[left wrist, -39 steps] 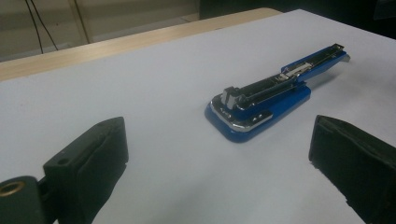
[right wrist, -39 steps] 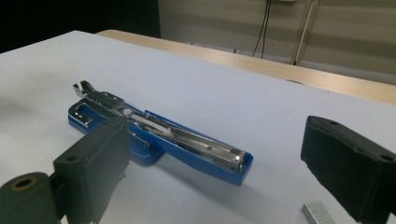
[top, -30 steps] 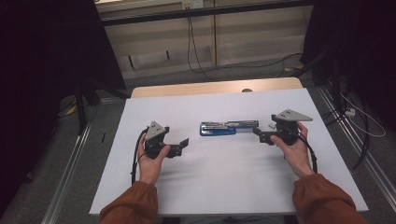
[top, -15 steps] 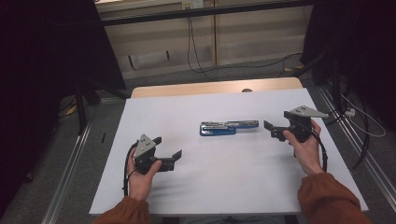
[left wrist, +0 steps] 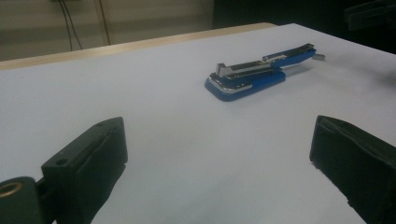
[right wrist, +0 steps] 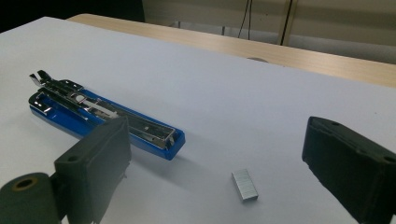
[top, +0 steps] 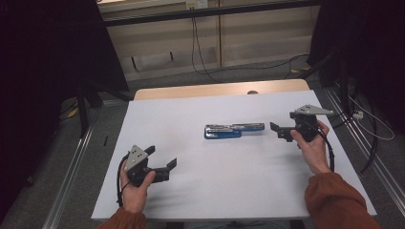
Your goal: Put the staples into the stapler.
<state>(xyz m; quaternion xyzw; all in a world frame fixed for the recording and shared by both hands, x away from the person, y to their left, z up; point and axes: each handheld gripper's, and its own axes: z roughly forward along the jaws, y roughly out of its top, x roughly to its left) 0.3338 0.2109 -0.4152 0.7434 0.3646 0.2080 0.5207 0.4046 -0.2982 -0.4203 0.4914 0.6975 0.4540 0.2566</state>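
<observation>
1. Progress: early stage, by my read. The stapler [top: 234, 130] lies opened out flat on the bench [top: 157, 114], tray bared, and a block of staples [right wrist: 244, 185] sits loose beside it, not yet loaded. Loading and closing look like what's left.
2. Left tool [top: 165, 157]: lower left of the high view, jaws spread wide, holding nothing, well apart from the stapler.
3. Right tool [top: 275, 128]: right of centre in the high view, jaws also spread, empty, pointing at the stapler's right end and just beside it, not touching.
4. Stapler position: centre of the high view, lengthwise left-right. In the left tool view it's upper centre-right [left wrist: 259, 72]; in the right tool view it's at the left [right wrist: 105, 119], partly behind the near jaw.
5. Stapler look: blue plastic body w/ shiny metal insides; the two halves are swung out end to end, so the metal channel faces up. Rounded blue end toward frame left in the high view.
6. Staples: small grey metal block, lower centre of the right tool view, between the jaws, near the stapler's end but not touching it.
</observation>
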